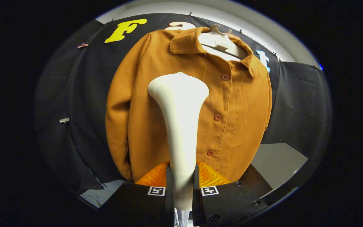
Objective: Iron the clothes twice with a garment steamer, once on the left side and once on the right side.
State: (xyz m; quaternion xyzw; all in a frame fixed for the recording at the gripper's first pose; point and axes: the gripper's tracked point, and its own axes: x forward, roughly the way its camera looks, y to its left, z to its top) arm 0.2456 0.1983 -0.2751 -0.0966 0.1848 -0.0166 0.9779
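In the gripper view, the gripper pinches the garment steamer by its narrow handle, both fingers pressed against its sides. The steamer runs straight ahead from between the fingers, its long axis upright, and its wide head points at the shirt beyond. The shirt hangs buttoned on a hanger against the booth wall, its front facing the fingers.
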